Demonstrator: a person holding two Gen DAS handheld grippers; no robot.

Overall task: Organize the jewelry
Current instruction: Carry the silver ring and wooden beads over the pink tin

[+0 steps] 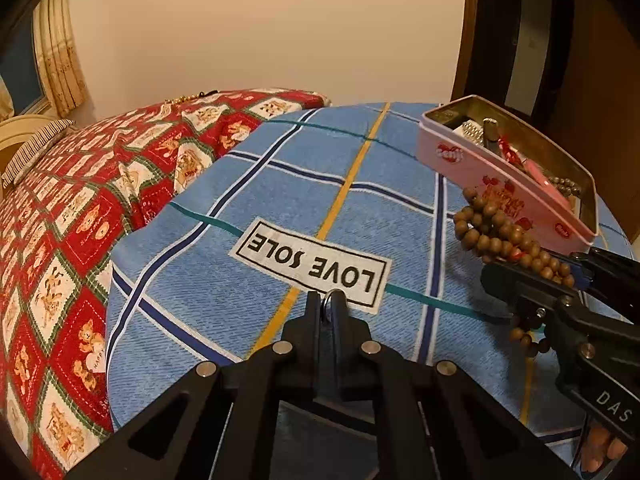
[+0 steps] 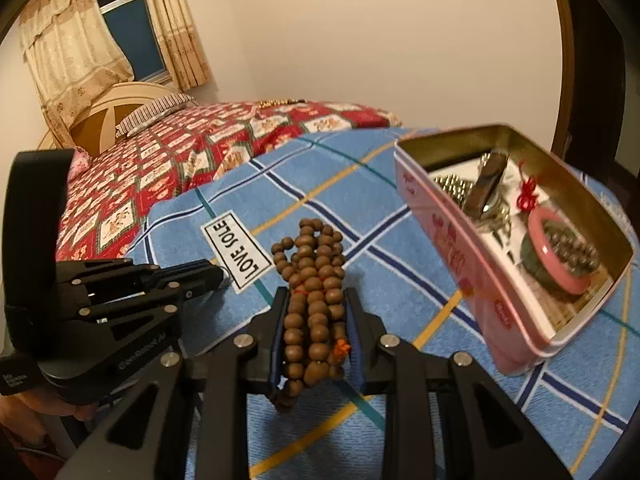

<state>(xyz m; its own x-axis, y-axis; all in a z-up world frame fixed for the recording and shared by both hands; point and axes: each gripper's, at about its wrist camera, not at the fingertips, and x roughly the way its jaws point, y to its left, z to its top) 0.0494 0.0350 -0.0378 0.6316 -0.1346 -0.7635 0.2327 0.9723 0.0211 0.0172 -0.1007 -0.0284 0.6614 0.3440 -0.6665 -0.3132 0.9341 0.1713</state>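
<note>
the wooden bead strand (image 2: pixel 316 300) is bunched between the right gripper (image 2: pixel 316 328) fingers, clamped there and lifted above the blue checked blanket (image 1: pixel 248 184) on the bed, just short of the pink tin (image 2: pixel 472 276) near the bed's far right edge. the left gripper (image 1: pixel 329 312) pinches a small metal ring (image 1: pixel 330 305) over the "love sole" label (image 1: pixel 312 264). the tin already holds a pink bangle (image 2: pixel 558 248) and other pieces. to finish well, i'd carry the beads over the rim, lower them into bare space, then release so no loop drapes outside.
</note>
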